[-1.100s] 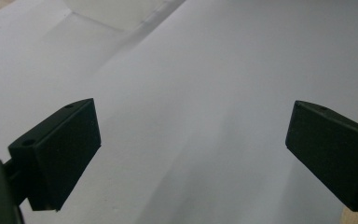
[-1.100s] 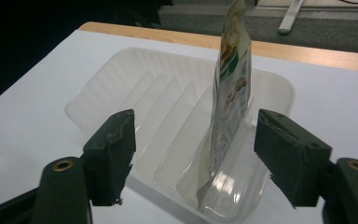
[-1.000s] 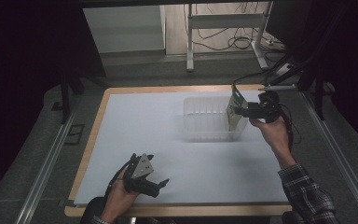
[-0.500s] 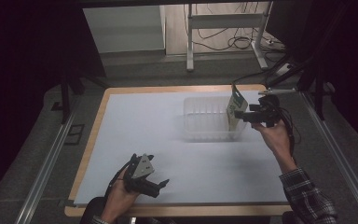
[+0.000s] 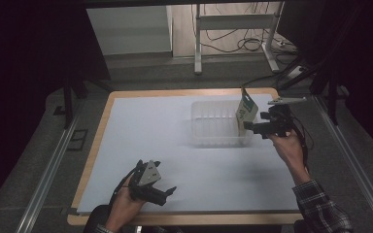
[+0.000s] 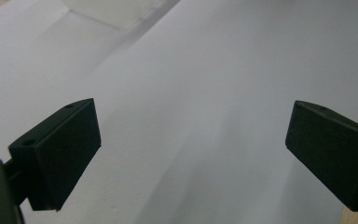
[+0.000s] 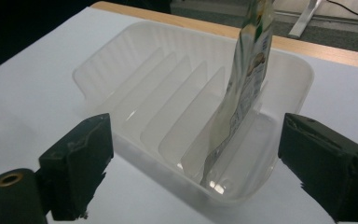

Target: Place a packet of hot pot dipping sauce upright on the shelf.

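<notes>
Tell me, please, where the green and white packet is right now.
The packet stands on edge in the end slot of the clear ribbed tray, at the tray's right end in the high view, just in front of the open right gripper.

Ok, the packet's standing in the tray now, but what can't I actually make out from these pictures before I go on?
- Green-and-white printed flat packet: its top is cut off by the upper edge of the right gripper view; the print is too small to read in the high view.
- Clear plastic ribbed tray: its right wall is hidden by the packet and the right gripper in the high view.
- Left gripper: its palm side is covered by the hand in the high view.
</notes>
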`<state>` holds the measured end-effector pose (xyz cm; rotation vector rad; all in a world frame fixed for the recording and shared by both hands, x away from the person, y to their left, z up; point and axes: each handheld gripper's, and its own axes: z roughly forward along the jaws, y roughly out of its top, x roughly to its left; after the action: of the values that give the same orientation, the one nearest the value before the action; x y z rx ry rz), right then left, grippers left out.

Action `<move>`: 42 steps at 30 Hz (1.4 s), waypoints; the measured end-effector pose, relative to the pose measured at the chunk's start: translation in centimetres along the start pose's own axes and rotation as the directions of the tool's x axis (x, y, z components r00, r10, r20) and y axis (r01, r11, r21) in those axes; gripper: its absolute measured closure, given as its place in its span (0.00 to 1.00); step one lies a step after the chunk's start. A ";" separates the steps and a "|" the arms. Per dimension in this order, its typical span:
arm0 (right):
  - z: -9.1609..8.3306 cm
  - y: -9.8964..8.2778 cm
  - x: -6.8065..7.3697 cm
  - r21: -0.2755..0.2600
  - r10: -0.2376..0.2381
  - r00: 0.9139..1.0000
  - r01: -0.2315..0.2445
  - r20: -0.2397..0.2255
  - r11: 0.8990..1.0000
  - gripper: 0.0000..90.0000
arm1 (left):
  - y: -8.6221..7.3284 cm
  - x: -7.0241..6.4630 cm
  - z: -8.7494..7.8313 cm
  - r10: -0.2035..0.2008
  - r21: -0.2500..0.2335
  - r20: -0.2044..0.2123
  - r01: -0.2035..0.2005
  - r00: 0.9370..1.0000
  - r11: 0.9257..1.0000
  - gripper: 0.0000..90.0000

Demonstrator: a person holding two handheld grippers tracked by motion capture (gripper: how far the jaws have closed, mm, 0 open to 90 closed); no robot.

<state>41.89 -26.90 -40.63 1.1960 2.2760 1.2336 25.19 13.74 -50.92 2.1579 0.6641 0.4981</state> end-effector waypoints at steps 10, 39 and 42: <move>0.2 -1.0 0.7 0.020 -0.040 0.999 0.040 -0.009 0.999 0.07 | 0.0 0.0 0.0 0.000 0.000 0.001 0.000 1.000 1.000 0.03; -1.6 -4.1 1.7 0.030 -0.093 0.996 0.093 -0.014 0.995 0.00 | -0.1 0.0 0.0 0.001 -0.011 0.003 -0.001 1.000 1.000 0.03; -1.9 -4.5 1.7 0.023 -0.091 0.996 0.091 -0.020 0.996 0.00 | -0.1 0.0 0.0 0.001 -0.013 0.002 -0.001 1.000 1.000 0.03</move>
<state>37.32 -27.92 -42.90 1.0802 2.3372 1.1934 25.15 13.74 -50.98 2.1467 0.6572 0.4995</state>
